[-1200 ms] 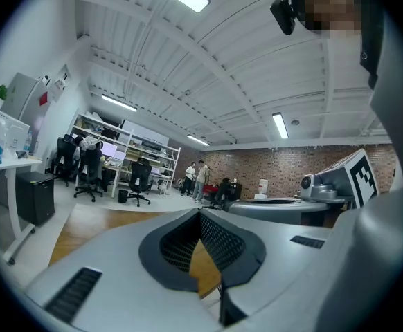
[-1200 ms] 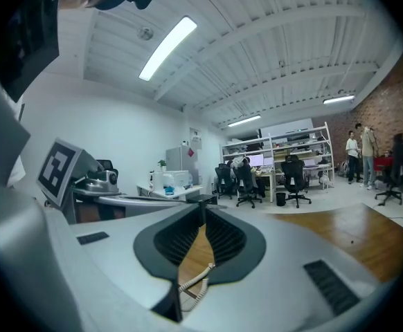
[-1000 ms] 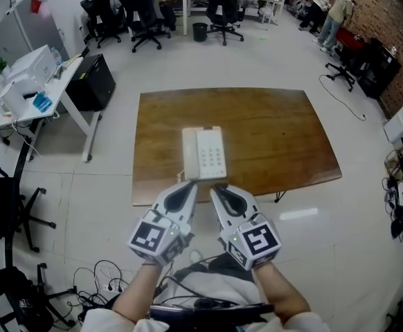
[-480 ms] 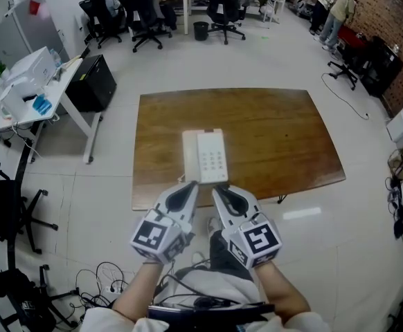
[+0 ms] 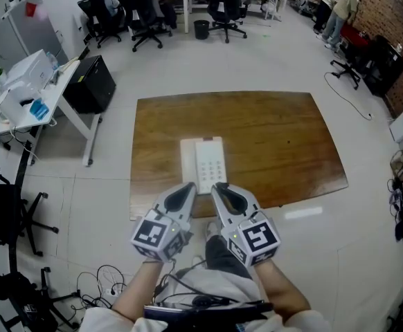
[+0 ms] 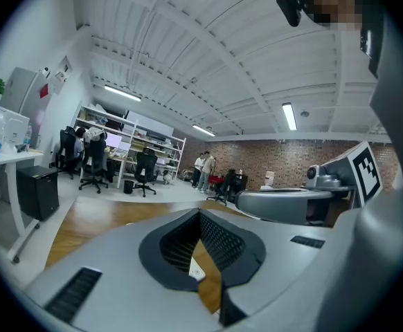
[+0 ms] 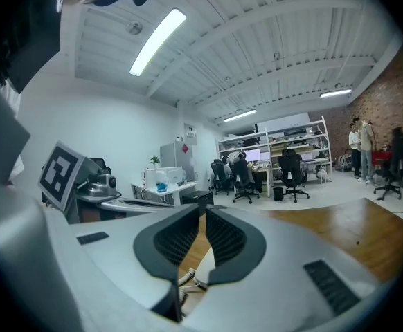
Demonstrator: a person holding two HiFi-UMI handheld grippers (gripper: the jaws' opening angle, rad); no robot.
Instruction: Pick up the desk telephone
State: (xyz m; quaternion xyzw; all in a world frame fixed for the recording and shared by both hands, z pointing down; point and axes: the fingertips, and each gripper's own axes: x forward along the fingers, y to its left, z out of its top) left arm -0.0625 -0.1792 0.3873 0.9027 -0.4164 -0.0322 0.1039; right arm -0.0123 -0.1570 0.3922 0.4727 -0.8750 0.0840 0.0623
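Note:
The white desk telephone [image 5: 203, 163] lies flat on the brown wooden table [image 5: 271, 144], its keypad on the right half and its handset on the left. Both grippers are held side by side at the phone's near end. The left gripper [image 5: 187, 188] is shut and empty; in the left gripper view its jaws [image 6: 201, 216] meet, with a sliver of white phone [image 6: 196, 273] below them. The right gripper [image 5: 219, 188] is shut too, apart from a hairline gap. In the right gripper view [image 7: 203, 216] the phone's body [image 7: 205, 265] and coiled cord [image 7: 190, 279] lie just under its tips.
The table's near edge [image 5: 187, 213] lies under the grippers. A white desk with a printer [image 5: 28, 81] and a black cabinet [image 5: 91, 81] stand at the left. Office chairs [image 5: 226, 9] are at the back, people [image 5: 336, 9] far right, cables [image 5: 97, 282] on the floor.
Both grippers have moved forward together and now overlap the telephone's near end. Their jaws have stayed as they were, and the phone has not moved on the table.

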